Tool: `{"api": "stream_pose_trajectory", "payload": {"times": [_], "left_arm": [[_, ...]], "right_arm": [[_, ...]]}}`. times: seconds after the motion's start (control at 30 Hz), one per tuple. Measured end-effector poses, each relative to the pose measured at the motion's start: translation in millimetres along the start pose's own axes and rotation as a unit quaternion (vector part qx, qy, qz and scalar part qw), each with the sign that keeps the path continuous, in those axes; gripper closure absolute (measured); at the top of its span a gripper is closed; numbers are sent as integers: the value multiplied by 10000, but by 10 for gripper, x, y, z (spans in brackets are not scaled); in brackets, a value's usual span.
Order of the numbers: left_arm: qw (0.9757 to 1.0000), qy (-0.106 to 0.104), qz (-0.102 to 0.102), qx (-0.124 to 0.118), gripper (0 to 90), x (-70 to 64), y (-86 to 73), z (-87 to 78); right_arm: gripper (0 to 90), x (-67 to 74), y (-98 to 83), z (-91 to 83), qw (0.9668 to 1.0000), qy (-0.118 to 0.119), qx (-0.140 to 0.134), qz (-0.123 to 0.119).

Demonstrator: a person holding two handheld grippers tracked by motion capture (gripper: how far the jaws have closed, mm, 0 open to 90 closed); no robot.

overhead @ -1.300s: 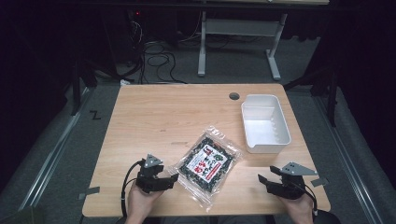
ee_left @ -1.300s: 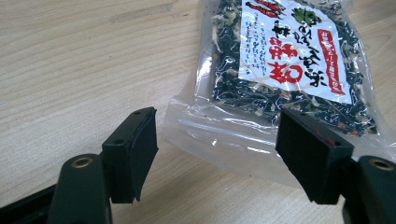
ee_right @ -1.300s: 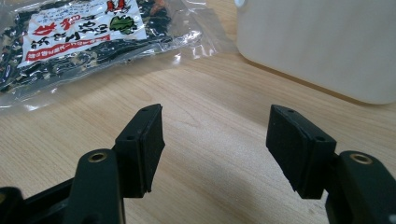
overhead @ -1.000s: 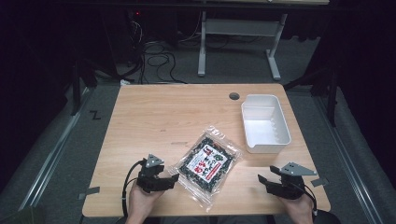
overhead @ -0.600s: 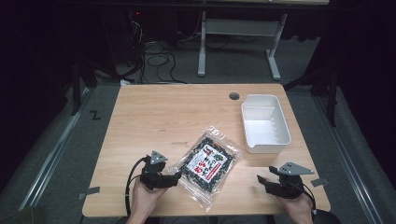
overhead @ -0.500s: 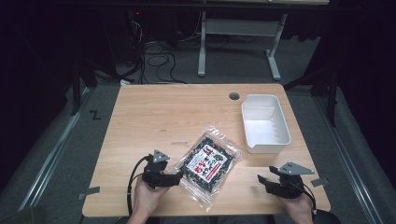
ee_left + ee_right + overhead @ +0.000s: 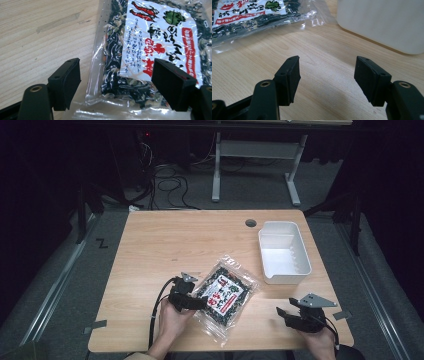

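Left gripper [image 7: 200,303] at packet [image 7: 226,295] near-left edge; jaws just opened wide, straddling corner, pads clear of film, likely readying grip. Packet flat mid-table, near white bin [image 7: 283,251]. Right gripper [image 7: 284,316] parked apart over bare wood, jaws spread, empty.

Clear packet [image 7: 226,297] of dark flakes, white label with red script; white bin [image 7: 284,252]; pale wood table [image 7: 170,240].

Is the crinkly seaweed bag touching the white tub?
Apart. The high view shows bare wood between the bag and the tub.
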State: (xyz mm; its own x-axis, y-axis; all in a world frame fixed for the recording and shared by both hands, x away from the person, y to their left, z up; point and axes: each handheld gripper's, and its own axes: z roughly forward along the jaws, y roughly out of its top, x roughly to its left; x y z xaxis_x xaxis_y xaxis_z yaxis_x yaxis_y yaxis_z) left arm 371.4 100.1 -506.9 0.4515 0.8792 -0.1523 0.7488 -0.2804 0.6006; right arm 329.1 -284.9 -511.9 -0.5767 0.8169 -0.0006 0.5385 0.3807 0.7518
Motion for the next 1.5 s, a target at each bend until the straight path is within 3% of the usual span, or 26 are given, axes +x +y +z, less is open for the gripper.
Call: {"api": "stream_pose_trajectory", "payload": {"times": [0.17, 0.2, 0.43, 0.7, 0.9, 1.13, 1.23, 1.5], "left_arm": [[9998, 119, 51, 135, 228, -11, 13, 89], [9994, 204, 139, 251, 228, -20, 11, 114], [9990, 215, 189, 340, 230, -16, 14, 126], [9981, 310, 338, 411, 260, 46, 16, 86], [9979, 278, 314, 486, 269, 111, 4, 54], [9968, 380, 441, 548, 269, 190, -13, 9], [9964, 325, 516, 589, 286, 231, -18, -11], [9958, 134, 754, 509, 363, 231, -31, -20]], "right_arm": [[380, -1, 0, 8, 10000, -15, 21, -13], [380, -1, 0, 9, 10000, -13, 26, -11], [380, 5, -2, 21, 9999, -4, 101, -59], [380, 7, -2, 21, 9999, -10, 121, -51], [380, 3, -2, 23, 9999, -4, 85, -63], [402, 11, 7, 19, 9997, 154, 146, 103], [399, 17, 33, 3, 9998, 190, 49, 104], [395, 25, 82, 12, 9997, 223, 122, 68]]}}
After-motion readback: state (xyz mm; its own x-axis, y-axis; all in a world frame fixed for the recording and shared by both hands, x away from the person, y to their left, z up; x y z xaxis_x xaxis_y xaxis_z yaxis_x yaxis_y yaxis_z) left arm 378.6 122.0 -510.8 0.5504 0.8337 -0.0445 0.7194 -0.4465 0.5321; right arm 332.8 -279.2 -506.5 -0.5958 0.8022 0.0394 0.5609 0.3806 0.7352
